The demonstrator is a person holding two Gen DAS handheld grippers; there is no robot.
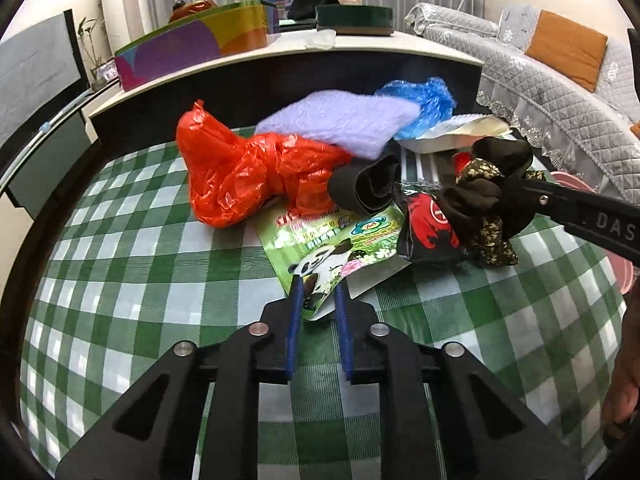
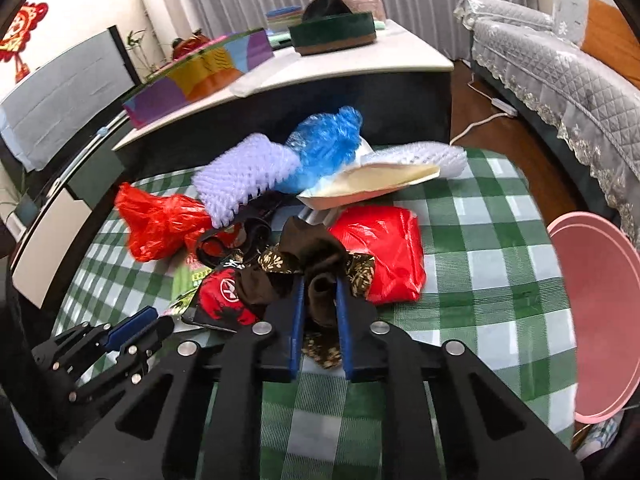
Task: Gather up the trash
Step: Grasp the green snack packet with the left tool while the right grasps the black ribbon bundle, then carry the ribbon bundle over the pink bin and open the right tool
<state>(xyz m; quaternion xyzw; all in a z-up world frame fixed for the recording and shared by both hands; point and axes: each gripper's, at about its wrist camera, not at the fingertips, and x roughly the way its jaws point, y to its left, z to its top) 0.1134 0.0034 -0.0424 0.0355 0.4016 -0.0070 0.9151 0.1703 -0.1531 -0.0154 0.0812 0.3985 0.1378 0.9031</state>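
On the green checked tablecloth (image 1: 120,240), left gripper (image 1: 319,284) pinched the panda wrapper (image 1: 332,256) just beside the orange bag (image 1: 240,176); right gripper (image 2: 319,288) clamped the brown cloth (image 2: 316,280).

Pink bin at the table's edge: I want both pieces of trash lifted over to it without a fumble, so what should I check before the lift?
1. Left hand-held gripper shut on the panda wrapper: ok, only its near corner is pinched.
2. Right hand-held gripper shut on the brown floral cloth: ok.
3. Cloth free of the red-and-black packet: cannot tell, they touch.
4. Wrapper free of the orange plastic bag: not ok, the bag lies on its far end.
5. Pink bin within view: ok, beside the checked tablecloth.
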